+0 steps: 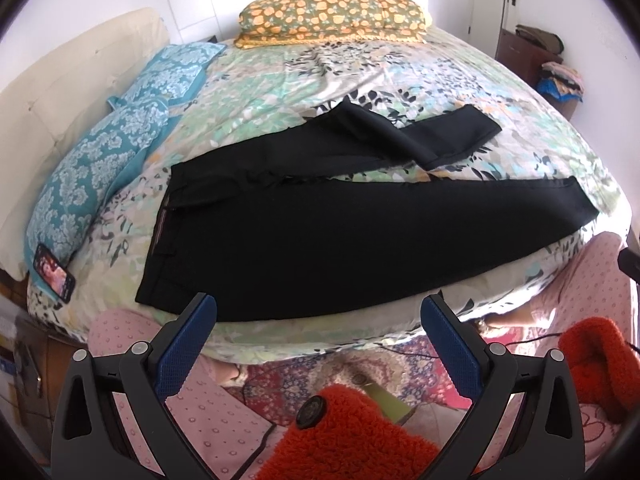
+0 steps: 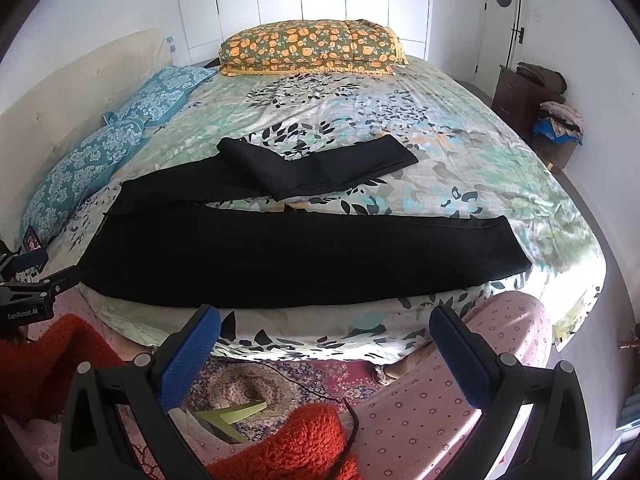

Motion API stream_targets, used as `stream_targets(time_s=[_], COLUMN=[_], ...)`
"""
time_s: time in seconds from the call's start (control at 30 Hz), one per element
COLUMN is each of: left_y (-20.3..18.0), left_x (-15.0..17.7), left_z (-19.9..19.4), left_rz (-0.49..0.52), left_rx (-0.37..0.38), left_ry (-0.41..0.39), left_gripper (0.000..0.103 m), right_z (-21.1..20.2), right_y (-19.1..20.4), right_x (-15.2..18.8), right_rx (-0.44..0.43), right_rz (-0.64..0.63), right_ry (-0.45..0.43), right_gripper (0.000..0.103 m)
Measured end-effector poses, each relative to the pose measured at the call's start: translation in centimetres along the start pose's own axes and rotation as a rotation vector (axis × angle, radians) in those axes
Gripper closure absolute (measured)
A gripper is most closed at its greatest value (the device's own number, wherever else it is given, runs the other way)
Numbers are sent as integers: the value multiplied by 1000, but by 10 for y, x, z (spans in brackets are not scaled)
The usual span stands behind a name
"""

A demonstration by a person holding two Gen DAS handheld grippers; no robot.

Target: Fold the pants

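Observation:
Black pants [image 1: 320,232] lie spread on the floral bed sheet [image 1: 280,80], waistband to the left, legs running right. The near leg lies flat along the bed's front edge; the far leg is bent back over itself near its end [image 1: 420,132]. The pants also show in the right wrist view [image 2: 300,256], with the folded far leg [image 2: 316,168] behind. My left gripper [image 1: 320,312] is open and empty, held off the bed's front edge, just short of the pants. My right gripper [image 2: 324,324] is open and empty, in front of the bed edge below the near leg.
Two teal pillows [image 1: 104,160] and a phone [image 1: 54,274] lie at the bed's left. An orange floral pillow [image 1: 332,16] lies at the far side. A cream headboard [image 1: 60,100] stands left. A dresser with clothes [image 2: 532,92] stands right. A patterned rug [image 2: 260,380] covers the floor.

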State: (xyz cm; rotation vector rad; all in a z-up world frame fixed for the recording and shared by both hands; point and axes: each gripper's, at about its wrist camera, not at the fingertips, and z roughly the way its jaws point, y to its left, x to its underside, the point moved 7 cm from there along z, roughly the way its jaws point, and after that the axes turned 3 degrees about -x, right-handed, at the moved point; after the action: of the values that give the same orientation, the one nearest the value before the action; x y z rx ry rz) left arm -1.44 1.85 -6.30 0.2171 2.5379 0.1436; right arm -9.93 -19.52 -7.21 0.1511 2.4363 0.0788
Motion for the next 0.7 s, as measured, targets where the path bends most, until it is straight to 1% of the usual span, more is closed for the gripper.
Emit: stream_targets(time_s=[0.3, 0.7], left_y=[-10, -11], left_x=[3, 5], left_z=[1, 3], left_rz=[27, 38], left_rx=[2, 4], left_ry=[9, 11], left_gripper=[1, 1], right_z=[0, 2], right_y=[1, 6], right_x=[1, 1], right_rx=[-6, -1], right_rz=[5, -22], right_ry=[2, 6], right_gripper=[0, 0])
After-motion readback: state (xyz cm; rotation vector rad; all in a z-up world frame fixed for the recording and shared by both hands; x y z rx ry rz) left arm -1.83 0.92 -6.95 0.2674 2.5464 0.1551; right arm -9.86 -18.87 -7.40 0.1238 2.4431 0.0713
